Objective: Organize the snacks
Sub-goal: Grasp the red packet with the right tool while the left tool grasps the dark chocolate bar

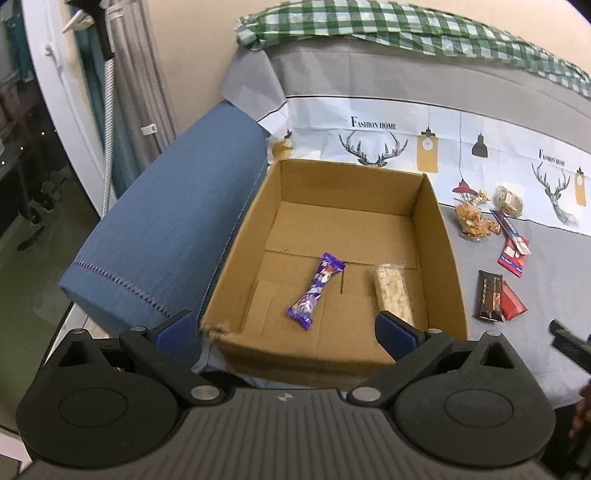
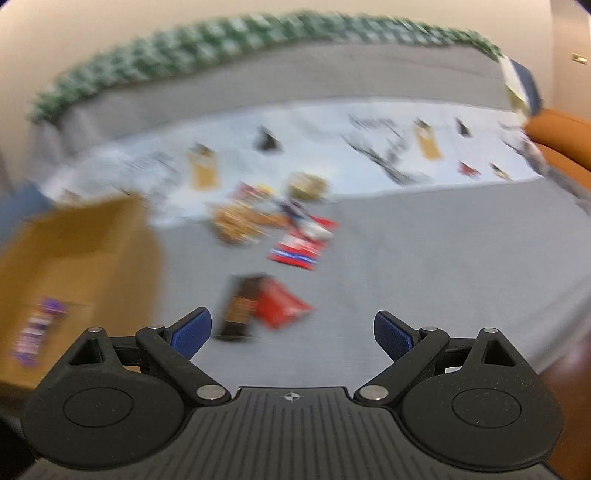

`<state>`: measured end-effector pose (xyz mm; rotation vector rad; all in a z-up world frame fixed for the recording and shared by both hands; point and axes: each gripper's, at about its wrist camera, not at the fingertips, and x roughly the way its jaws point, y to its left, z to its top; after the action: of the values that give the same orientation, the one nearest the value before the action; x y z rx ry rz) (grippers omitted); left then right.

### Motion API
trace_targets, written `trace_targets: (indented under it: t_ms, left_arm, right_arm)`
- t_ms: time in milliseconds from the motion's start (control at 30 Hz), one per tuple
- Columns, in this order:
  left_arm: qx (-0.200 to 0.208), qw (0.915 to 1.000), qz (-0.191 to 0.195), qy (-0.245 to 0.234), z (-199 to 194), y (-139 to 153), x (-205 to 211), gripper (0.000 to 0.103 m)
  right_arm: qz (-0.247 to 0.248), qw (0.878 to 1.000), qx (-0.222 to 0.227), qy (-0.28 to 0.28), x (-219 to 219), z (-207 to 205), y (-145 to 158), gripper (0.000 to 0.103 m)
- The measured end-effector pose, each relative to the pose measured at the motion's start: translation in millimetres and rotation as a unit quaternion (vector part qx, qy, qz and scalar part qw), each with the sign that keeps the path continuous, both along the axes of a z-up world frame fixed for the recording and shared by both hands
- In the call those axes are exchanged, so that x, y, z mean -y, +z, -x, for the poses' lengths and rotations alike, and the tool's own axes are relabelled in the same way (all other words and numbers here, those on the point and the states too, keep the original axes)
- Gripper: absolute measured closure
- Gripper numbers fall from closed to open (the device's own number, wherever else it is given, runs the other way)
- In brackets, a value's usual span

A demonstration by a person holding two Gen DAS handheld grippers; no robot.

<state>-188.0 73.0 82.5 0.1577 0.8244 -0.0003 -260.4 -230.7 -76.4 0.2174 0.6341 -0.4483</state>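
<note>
An open cardboard box sits on a grey-covered sofa seat. Inside it lie a purple snack wrapper and a clear pack of pale biscuits. My left gripper hovers open over the box's near edge, holding nothing. To the right of the box lie loose snacks: a dark brown bar over a red packet, a red and blue packet, an orange snack bag and a tan bundle. The right wrist view is motion-blurred; my right gripper is open and empty, just short of the brown bar and red packet.
A blue sofa armrest borders the box on the left. A green checked cloth lies along the sofa back above a white printed cover. An orange cushion is at the far right. A curtain and glass door stand left of the sofa.
</note>
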Motion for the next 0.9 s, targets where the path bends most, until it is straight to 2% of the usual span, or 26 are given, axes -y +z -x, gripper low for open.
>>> trace_targets:
  t_ms: [167, 300, 400, 467, 567, 700, 767, 900]
  left_arm:
    - [-0.014, 0.9998, -0.012, -0.008, -26.7, 1.1, 26.9, 0.0]
    - [-0.01, 0.9995, -0.029, -0.01, -46.7, 3.8, 45.1, 0.0]
    - [-0.002, 0.9993, -0.036, -0.009, -62.2, 6.9, 57.8, 0.0]
    - [0.002, 0.9992, -0.039, -0.012, -72.1, 8.1, 68.6, 0.0]
    - [0.005, 0.9987, -0.044, -0.026, -86.5, 7.0, 91.2, 0.0]
    - [0.003, 0.9975, -0.036, -0.061, -103.2, 2.6, 131.6, 0.0]
    - [-0.003, 0.9965, -0.026, -0.08, -110.4, -1.1, 152.7, 0.0]
    - [-0.004, 0.9937, -0.02, -0.11, -119.4, -11.9, 193.3, 0.0]
  right_arm:
    - [0.006, 0.997, -0.076, 0.005, 44.5, -50.9, -73.8, 0.008]
    - [-0.012, 0.994, -0.097, 0.055, 50.1, -90.3, -104.3, 0.008]
    - [0.011, 0.991, -0.095, 0.097, 40.1, -116.3, -119.2, 0.005]
    - [0.028, 0.991, -0.074, 0.104, 34.8, -129.2, -120.4, 0.003]
    - [0.026, 0.993, -0.045, 0.104, 41.9, -146.0, -124.9, 0.002]
    - [0.033, 0.997, -0.037, 0.063, 65.3, -151.9, -126.1, 0.001]
    - [0.034, 0.998, -0.047, 0.009, 85.9, -146.2, -122.7, 0.001]
    - [-0.014, 0.994, -0.057, -0.097, 136.9, -124.0, -115.8, 0.001]
